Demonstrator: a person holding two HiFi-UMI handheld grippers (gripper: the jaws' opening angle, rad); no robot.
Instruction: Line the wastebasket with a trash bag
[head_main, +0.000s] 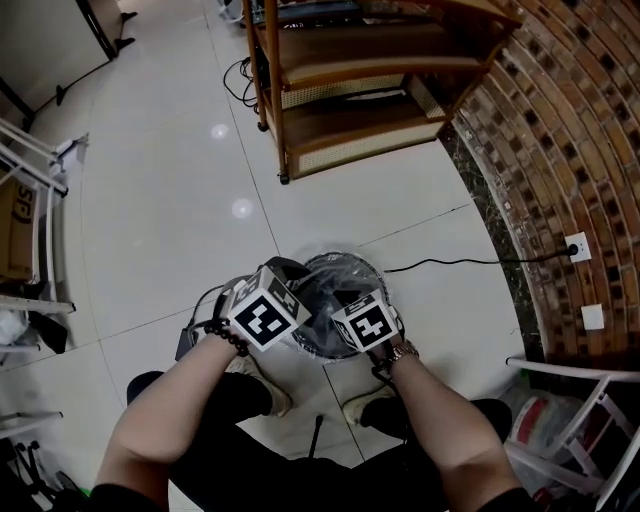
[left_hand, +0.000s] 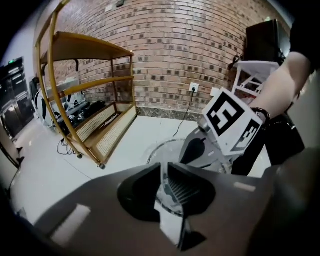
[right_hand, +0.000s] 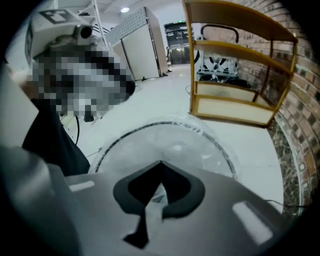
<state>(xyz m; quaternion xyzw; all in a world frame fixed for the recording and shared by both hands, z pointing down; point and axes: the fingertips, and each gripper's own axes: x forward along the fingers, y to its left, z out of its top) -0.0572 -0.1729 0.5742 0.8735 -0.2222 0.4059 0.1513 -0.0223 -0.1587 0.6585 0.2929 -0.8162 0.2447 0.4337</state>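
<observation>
Your left gripper (left_hand: 164, 172) and right gripper (right_hand: 158, 167) each clamp the clear plastic trash bag (right_hand: 172, 145) over the round, dark-rimmed wastebasket (head_main: 345, 258).

Bright overhead light glares on the floor (head_main: 160, 180), and both gripper views warp and darken at edges
</observation>
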